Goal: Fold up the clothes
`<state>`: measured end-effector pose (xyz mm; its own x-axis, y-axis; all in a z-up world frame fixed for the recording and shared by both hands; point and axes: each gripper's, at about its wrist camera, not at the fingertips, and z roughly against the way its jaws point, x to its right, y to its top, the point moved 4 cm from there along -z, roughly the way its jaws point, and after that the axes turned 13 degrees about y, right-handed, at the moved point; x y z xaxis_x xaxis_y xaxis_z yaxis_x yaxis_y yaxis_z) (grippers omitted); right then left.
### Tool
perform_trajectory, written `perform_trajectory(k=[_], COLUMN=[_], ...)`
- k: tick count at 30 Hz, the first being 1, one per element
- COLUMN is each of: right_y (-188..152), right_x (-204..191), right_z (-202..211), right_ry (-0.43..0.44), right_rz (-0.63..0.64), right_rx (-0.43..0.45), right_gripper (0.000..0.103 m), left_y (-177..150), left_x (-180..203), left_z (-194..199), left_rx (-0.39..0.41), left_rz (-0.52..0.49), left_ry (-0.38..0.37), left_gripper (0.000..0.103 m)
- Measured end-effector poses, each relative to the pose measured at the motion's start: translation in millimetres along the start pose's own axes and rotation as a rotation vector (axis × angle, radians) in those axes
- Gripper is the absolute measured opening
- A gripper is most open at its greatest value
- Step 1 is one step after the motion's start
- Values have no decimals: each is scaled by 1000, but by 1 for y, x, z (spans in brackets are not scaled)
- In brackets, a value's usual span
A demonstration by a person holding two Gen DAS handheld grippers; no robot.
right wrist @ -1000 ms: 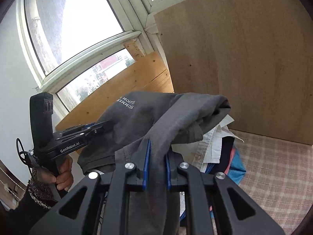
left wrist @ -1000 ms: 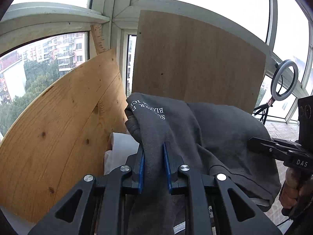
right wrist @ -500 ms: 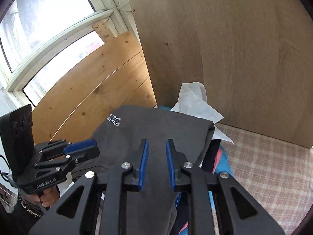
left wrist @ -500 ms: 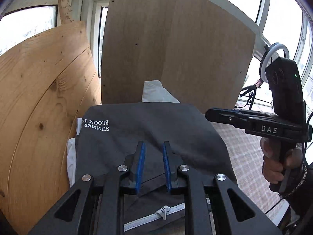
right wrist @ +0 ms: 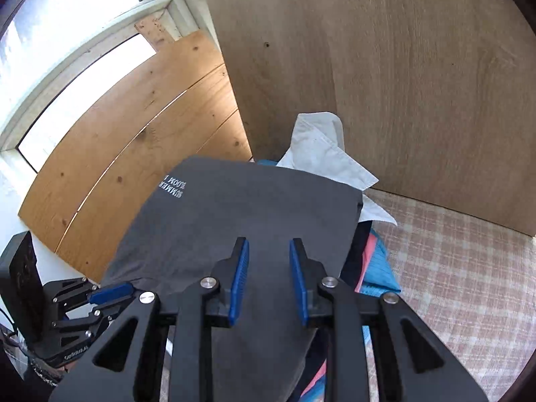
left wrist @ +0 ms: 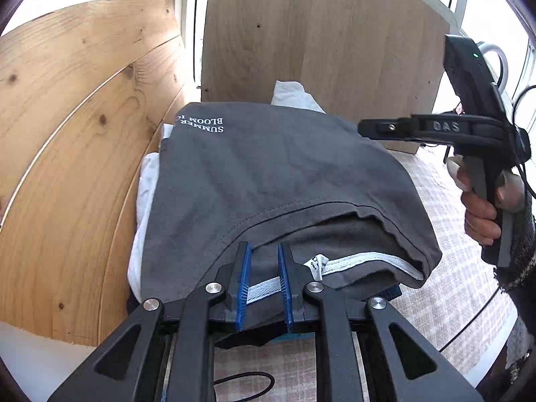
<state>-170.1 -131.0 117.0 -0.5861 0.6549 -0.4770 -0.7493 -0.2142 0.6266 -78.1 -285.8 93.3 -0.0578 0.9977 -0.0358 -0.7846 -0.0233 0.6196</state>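
Note:
A folded dark grey T-shirt (left wrist: 268, 174) with white "SUMMER BLOOM" lettering lies flat on top of a pile of clothes, its neckline and white collar tape turned toward me. My left gripper (left wrist: 263, 258) hovers over that neckline, open by a narrow gap, and the collar tape runs unpinched beneath the fingers. In the right wrist view the same shirt (right wrist: 241, 221) fills the middle. My right gripper (right wrist: 269, 258) stands open just above the shirt's near side, holding nothing. The left gripper (right wrist: 110, 293) shows at the shirt's left edge.
A white garment (right wrist: 321, 147) and a blue and pink one (right wrist: 378, 268) stick out from under the shirt. Two wooden boards (left wrist: 83, 134) (left wrist: 318, 33) lean close behind the pile. A checked cloth (right wrist: 452, 251) covers the surface to the right. A black cable (left wrist: 244, 382) lies near me.
The shirt hung bunched from both shut grippers a second ago. It has been lowered onto the pile and now lies flat. The right gripper's fingers have spread and both grippers have let go.

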Motion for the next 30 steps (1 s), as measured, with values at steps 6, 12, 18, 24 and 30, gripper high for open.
perform_trajectory(k=[6,12,18,24,30], right_y=[-79,-138,-155,-164,-187], right_x=[-48,-49,-36,-22,-15], right_z=[-2,43,114,163,203], right_ry=[-13,0,-80,-68,-84], right_rz=[64,-12,-53,-61,8], right_rx=[-140,-203,-119,-60,-78], right_gripper=[37,37,39,42,43], left_y=[-22,-59,-83,-86,-99], left_x=[-19,-24,-11,19,62], left_z=[1,28,71,113,161], left_rx=[-69,-134,-111,-35,28], left_rz=[123,166,177,196,242], left_ry=[28,49,96,177,242], left_gripper=[27,32,42,59,76])
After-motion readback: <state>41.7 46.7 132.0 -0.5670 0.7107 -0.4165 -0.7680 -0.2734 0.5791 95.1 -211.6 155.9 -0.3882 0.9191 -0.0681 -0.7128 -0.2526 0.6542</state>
